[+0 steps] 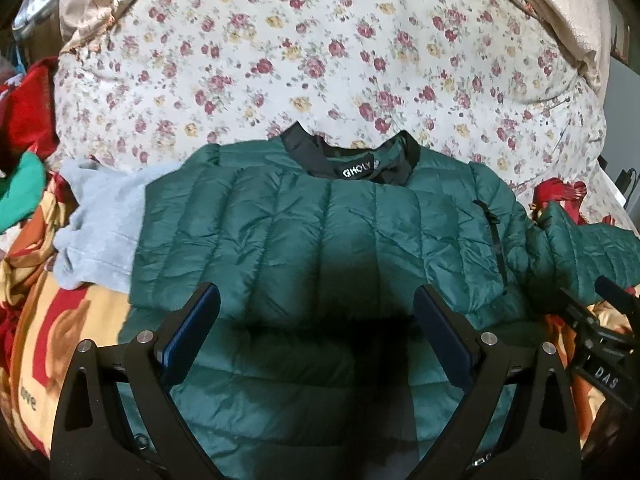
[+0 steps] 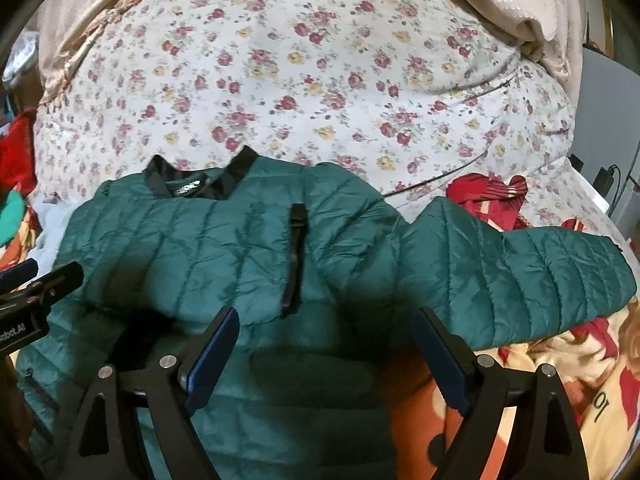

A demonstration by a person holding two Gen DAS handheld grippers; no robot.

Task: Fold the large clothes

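A dark green quilted jacket (image 1: 320,220) lies front up on the bed, its black collar (image 1: 352,156) at the far side. One sleeve (image 2: 520,272) stretches out to the right; on the left, a layer of the jacket lies folded across the body. My left gripper (image 1: 316,312) hovers open over the lower middle of the jacket, nothing between its fingers. My right gripper (image 2: 326,324) is open too, above the jacket (image 2: 200,240) near its right side, below the black pocket zip (image 2: 294,260). Each gripper shows at the edge of the other's view.
A floral quilt (image 1: 320,60) is piled behind the jacket, with a beige blanket (image 2: 500,8) beyond it. A pale grey garment (image 1: 100,216) lies at the left, and red cloth (image 2: 488,196) behind the sleeve. A patterned orange and yellow blanket (image 2: 560,380) covers the near bed. Cables (image 2: 612,184) sit far right.
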